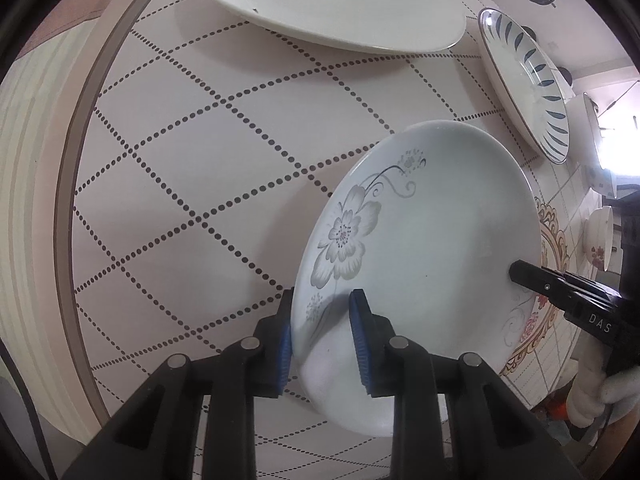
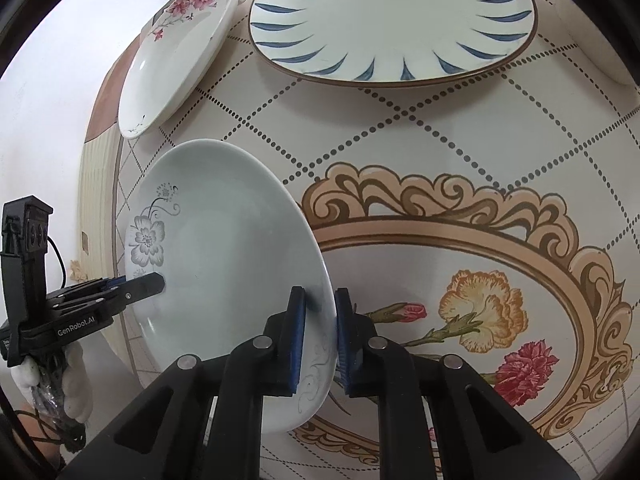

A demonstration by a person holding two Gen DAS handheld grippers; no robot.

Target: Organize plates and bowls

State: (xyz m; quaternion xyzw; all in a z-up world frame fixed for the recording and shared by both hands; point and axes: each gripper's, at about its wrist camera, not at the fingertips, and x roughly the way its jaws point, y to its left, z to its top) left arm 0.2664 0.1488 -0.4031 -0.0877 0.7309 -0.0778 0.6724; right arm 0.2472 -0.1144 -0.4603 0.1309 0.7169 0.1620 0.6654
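Both grippers clamp the pale grey-flowered plate (image 1: 420,248) by opposite rims, the left gripper (image 1: 322,344) and the right gripper (image 2: 320,340) each with blue pads narrowed onto it, tilting it over the patterned table (image 1: 200,160) (blue-striped plate (image 2: 392,20) and pink-flowered plate (image 2: 180,48) lie beyond).

Home dining table (image 2: 400,128), patterned plates (image 2: 392,20)
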